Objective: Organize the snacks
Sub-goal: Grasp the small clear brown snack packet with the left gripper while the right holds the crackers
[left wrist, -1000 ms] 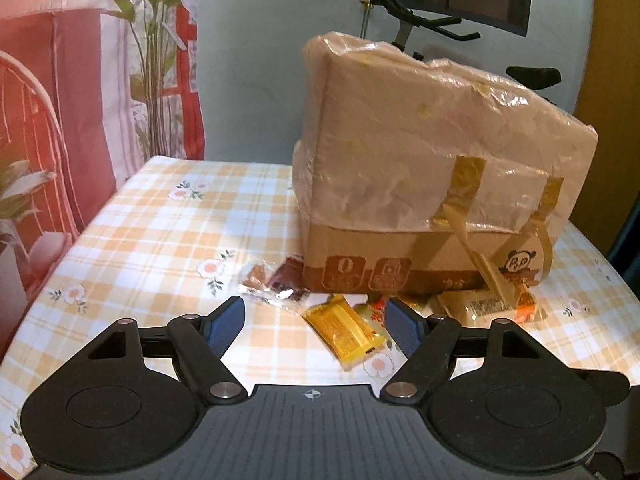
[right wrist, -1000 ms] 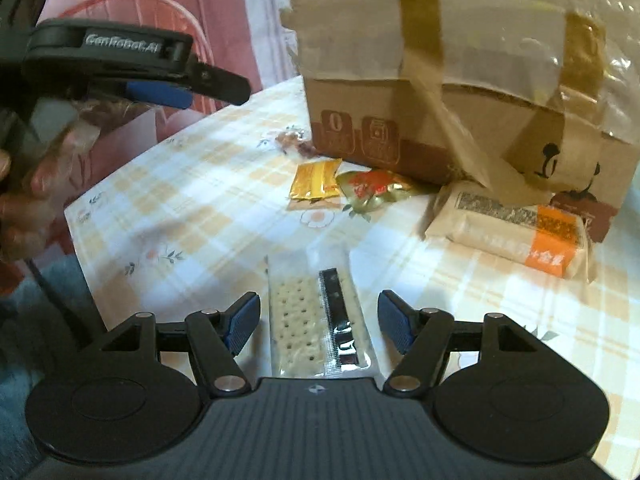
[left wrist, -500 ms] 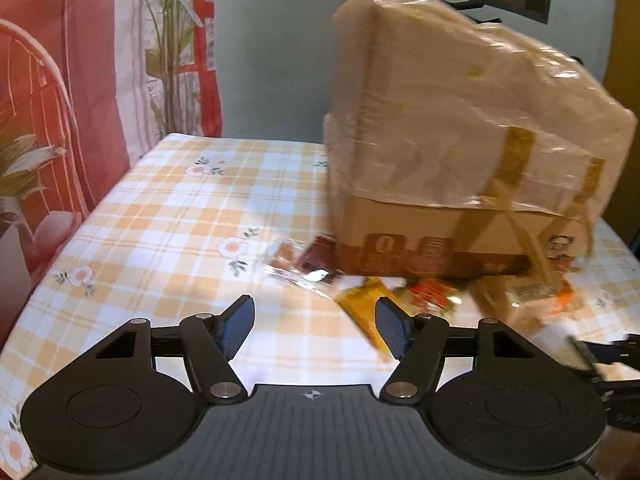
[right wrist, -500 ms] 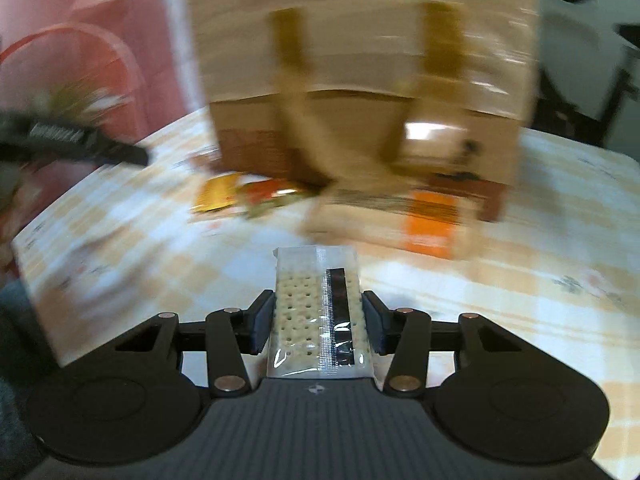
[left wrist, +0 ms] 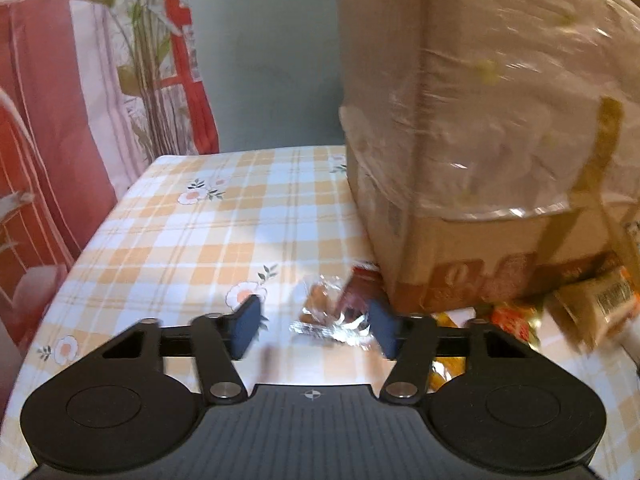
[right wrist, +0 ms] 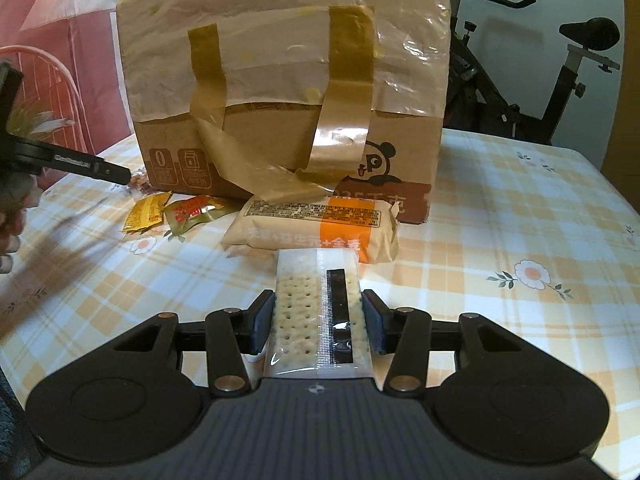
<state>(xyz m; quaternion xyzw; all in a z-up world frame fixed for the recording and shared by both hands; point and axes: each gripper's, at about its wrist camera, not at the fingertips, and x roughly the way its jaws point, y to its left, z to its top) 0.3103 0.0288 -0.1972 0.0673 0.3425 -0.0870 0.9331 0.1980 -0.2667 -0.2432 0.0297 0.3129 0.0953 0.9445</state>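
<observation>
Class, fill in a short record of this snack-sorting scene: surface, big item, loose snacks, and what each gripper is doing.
surface: checked tablecloth
big item: taped box
loose snacks: yellow sachet, red sachet, orange-banded pack
right gripper: shut on cracker pack
left gripper: open, jaws just been closing, clear wrapper between them, left pad clear of it

Clear-wrapped cracker pack (right wrist: 316, 312), clamped lengthwise
</observation>
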